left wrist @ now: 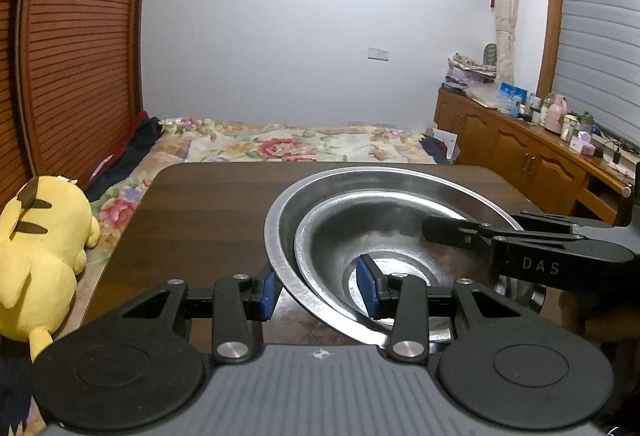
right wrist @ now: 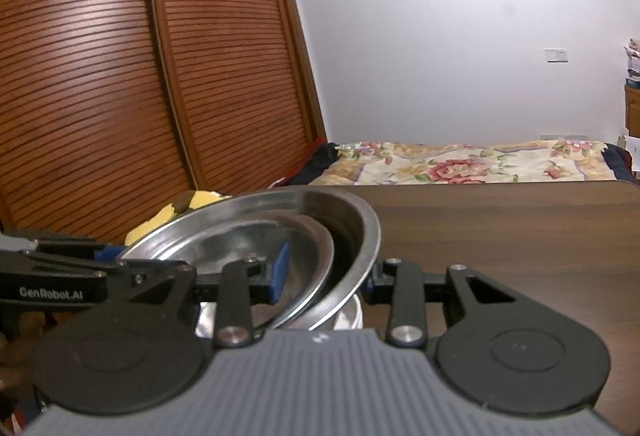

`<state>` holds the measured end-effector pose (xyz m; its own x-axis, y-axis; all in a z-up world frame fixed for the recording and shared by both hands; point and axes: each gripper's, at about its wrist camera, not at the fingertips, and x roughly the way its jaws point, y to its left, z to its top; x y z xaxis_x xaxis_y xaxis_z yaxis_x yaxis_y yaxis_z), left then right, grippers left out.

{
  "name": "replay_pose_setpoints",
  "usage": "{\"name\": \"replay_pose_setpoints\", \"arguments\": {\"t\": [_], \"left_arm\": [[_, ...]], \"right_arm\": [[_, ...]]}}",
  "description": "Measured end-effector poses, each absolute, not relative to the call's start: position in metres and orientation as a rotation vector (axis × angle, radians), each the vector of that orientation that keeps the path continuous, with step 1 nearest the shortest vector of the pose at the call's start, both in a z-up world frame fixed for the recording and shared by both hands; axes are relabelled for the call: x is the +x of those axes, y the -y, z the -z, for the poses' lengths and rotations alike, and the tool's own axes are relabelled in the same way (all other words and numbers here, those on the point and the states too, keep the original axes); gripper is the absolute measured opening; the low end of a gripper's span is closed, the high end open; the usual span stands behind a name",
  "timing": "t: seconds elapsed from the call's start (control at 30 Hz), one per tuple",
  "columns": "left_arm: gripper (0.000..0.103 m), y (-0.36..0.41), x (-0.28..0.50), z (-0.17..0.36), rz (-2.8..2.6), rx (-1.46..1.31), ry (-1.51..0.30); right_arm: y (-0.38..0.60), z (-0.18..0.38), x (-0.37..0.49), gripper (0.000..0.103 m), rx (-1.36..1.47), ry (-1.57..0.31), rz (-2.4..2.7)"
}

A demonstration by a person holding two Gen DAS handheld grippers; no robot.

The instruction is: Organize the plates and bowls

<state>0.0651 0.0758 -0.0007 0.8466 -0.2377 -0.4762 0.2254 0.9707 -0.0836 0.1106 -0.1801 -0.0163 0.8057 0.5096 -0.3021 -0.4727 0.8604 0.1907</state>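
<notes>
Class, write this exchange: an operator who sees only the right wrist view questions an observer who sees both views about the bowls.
Operator: Where does the left gripper hold the bowls?
Observer: At the rim nearest it, one pad inside, one outside.
Operator: Is anything in them?
Observer: Nothing shows; the bottom is bare steel.
Operator: What stands right of the table?
Observer: A cabinet with bottles on top.
</notes>
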Motion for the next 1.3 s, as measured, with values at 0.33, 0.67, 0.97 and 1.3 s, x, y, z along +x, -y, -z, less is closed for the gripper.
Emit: {"name": "replay_pose_setpoints", "arguments": {"t": [0.33, 0.67, 0.97, 1.3], "left_arm": [[0.042, -0.080, 0.067, 0.021, 0.222, -0.029, -0.557], [0.042, -0.081, 0.072, 0.031, 0.210, -0.025, -0.583], [0.041, -0.079, 0.072, 0.033, 0.197, -0.007, -0.572], [0.038, -0.079, 0.077, 0.036, 0.184, -0.017, -0.590]], "right_arm": [[0.167, 0.030, 0.112, 0.038, 0.076, -0.398, -0.530], [0.161, 0.039, 0.113, 0.038, 0.059, -0.424, -0.534], [0.160, 0.043, 0.111, 0.038, 0.047, -0.430, -0.541], [0.161, 0.036, 0.113, 0.055, 0.050, -0.436, -0.533]]}}
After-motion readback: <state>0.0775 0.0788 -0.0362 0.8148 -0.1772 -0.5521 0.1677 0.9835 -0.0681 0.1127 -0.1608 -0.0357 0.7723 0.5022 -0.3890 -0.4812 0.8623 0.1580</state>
